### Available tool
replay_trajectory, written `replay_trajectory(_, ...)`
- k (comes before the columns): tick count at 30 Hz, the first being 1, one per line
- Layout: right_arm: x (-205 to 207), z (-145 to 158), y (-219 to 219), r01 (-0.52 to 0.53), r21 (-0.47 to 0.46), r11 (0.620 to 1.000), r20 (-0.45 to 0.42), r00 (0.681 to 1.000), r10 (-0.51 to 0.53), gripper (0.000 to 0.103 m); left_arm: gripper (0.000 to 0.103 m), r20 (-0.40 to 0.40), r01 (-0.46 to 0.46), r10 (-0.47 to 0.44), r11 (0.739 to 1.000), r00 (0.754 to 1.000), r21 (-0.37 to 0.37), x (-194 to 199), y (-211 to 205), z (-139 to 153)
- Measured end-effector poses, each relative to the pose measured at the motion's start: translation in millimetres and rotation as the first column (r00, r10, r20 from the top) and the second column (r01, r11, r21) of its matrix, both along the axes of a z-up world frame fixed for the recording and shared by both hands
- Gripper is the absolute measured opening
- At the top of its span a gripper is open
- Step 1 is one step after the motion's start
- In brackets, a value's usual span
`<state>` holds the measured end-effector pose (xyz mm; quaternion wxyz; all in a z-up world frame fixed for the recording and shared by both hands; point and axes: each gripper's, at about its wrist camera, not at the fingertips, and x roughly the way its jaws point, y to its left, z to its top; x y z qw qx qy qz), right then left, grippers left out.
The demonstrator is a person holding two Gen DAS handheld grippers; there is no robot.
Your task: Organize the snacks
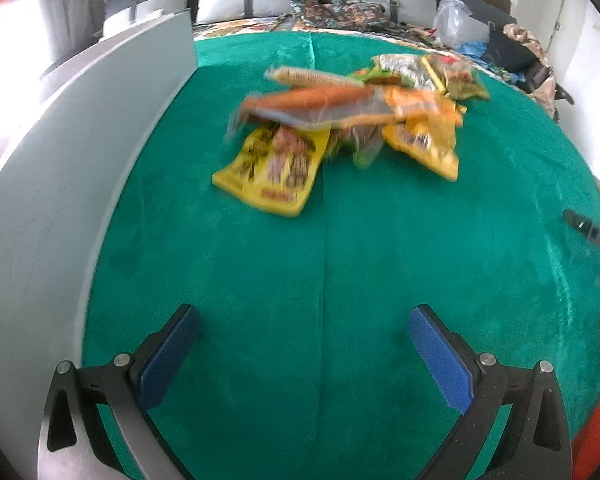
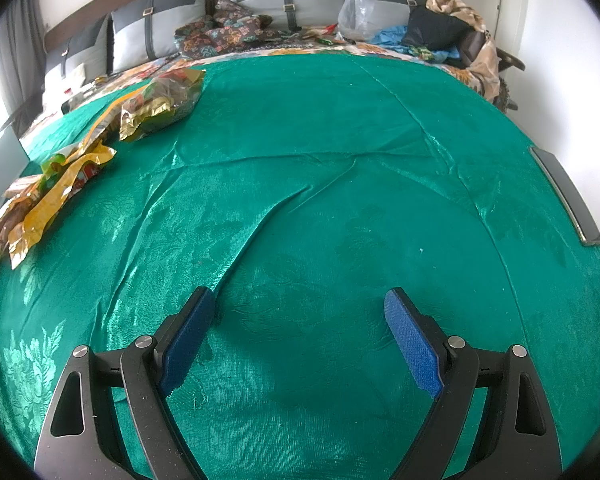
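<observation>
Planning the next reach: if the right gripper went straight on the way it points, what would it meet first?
Probably only the green cloth: the right gripper points down at a bare, creased stretch of it, jaws open and empty. The snack packets lie well off to its left.

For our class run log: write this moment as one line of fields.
left gripper: open, empty | right gripper: open, empty | snack packets: piled on green cloth, untouched
</observation>
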<state>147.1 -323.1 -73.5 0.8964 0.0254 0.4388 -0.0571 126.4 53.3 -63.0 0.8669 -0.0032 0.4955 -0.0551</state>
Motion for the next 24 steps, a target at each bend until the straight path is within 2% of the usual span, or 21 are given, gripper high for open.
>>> replay_trajectory(2,0.0,-0.1,0.1,0.0,0.0,1.0,0.0,1.0,0.0,0.089,0.103,0.01,0.027,-0.027,0.999,1.0,0.036,18.8,-0.3,11.9)
replay_trajectory(4,0.0,-0.1,0.1,0.0,0.001,1.0,0.0,1.0,0.0,0.089,0.103,-0.013,0.054,-0.054,0.996,0.998,0.072,45.8,-0.9,18.5)
replay_trajectory(8,0.1,-0.2,0.2,0.0,0.001,1.0,0.0,1.0,0.0,0.089,0.102,-0.108,0.037,-0.031,0.998,0.994,0.057,108.4,8.1,7.1)
replay_trajectory(9,0.2,-0.3,0.3,0.0,0.001,1.0,0.001,1.0,0.0,0.089,0.096,-0.119,0.022,-0.017,0.999,0.993,0.044,119.1,10.7,3.4)
replay_trajectory(10,0.3,-0.3,0.4,-0.001,0.001,1.0,0.001,1.0,0.001,0.089,0.079,-0.129,0.016,-0.015,1.0,0.992,0.01,125.8,12.9,0.3)
replay_trajectory(11,0.3,-0.4,0.4,-0.001,0.001,1.0,0.0,1.0,0.001,0.089,0.071,-0.112,0.011,-0.01,1.0,0.994,0.006,127.0,12.9,0.6)
replay_trajectory(12,0.4,-0.4,0.6,-0.001,0.001,1.0,0.0,1.0,0.001,0.089,0.058,-0.101,0.016,-0.013,1.0,0.995,0.024,125.3,10.4,0.9)
replay_trajectory(16,0.5,-0.5,0.4,-0.001,0.001,1.0,0.001,1.0,0.001,0.089,0.053,-0.112,0.003,0.0,1.0,0.994,0.026,88.3,8.4,-2.8)
replay_trajectory(21,-1.0,0.2,1.1,-0.001,0.001,1.0,0.001,1.0,0.001,0.089,0.056,-0.168,-0.041,0.033,0.998,0.985,-0.05,10.7,20.4,-6.2)
replay_trajectory(23,-1.0,0.0,1.1,-0.001,0.001,1.0,0.001,1.0,0.001,0.089,0.062,-0.172,-0.029,0.015,0.997,0.985,-0.077,-5.9,20.9,-4.1)
replay_trajectory(24,-0.9,0.1,1.1,-0.001,0.001,1.0,0.001,1.0,0.001,0.089,0.07,-0.162,-0.023,0.009,0.996,0.987,-0.082,-8.0,22.5,-3.2)
